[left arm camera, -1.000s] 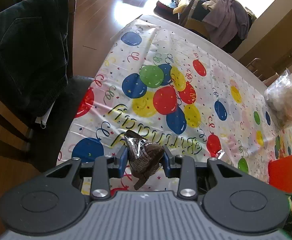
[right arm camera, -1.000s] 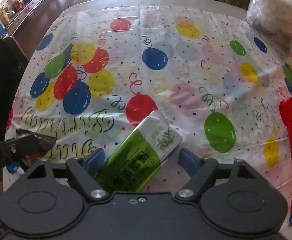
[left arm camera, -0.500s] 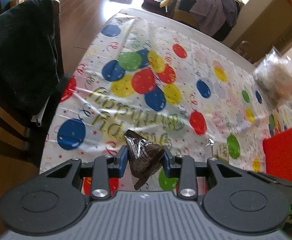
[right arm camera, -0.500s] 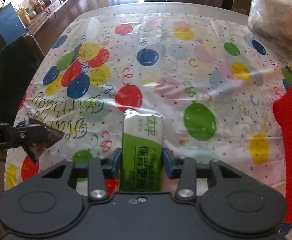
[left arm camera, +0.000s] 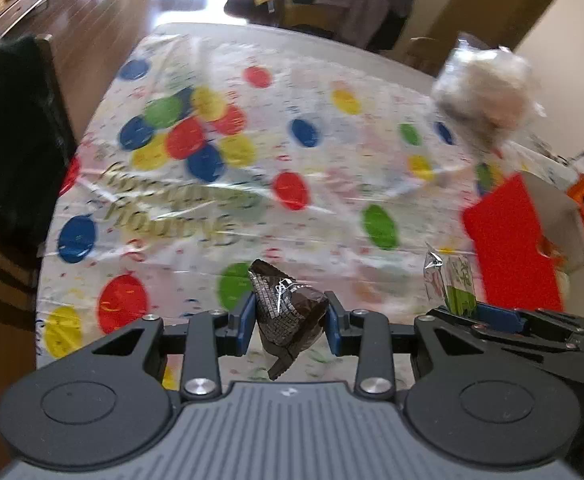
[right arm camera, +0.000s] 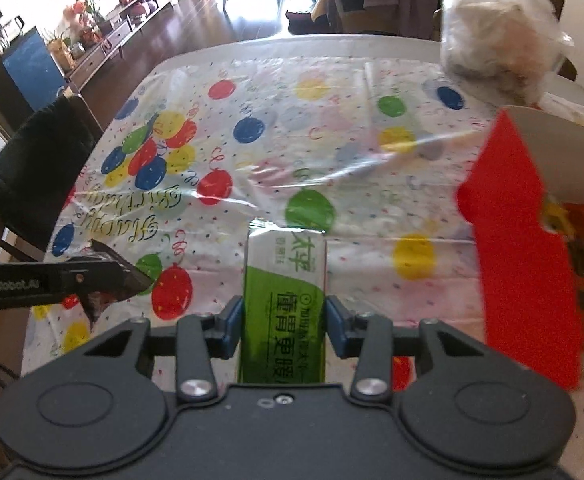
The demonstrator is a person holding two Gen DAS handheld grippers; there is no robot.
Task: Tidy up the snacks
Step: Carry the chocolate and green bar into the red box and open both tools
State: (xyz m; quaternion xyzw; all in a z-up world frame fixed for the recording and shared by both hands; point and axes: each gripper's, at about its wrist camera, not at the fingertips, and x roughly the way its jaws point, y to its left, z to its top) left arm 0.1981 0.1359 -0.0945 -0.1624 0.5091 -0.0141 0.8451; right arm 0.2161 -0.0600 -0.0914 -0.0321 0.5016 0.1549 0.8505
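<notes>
Right gripper (right arm camera: 284, 322): jaws, apart around the green packet (right arm camera: 284, 288) a second ago, have just closed and clamp it. Left gripper (left arm camera: 290, 322): clamped on the brown snack (left arm camera: 288, 312), unchanged. Both snacks now off the tablecloth (right arm camera: 331, 80). Red box (right arm camera: 519, 248) at 3 o'clock, nearer than before; likely destination.

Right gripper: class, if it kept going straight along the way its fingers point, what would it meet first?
Most likely the tablecloth, near the green balloon. The right gripper holds a green packet that would touch down first. Depth is unclear.
</notes>
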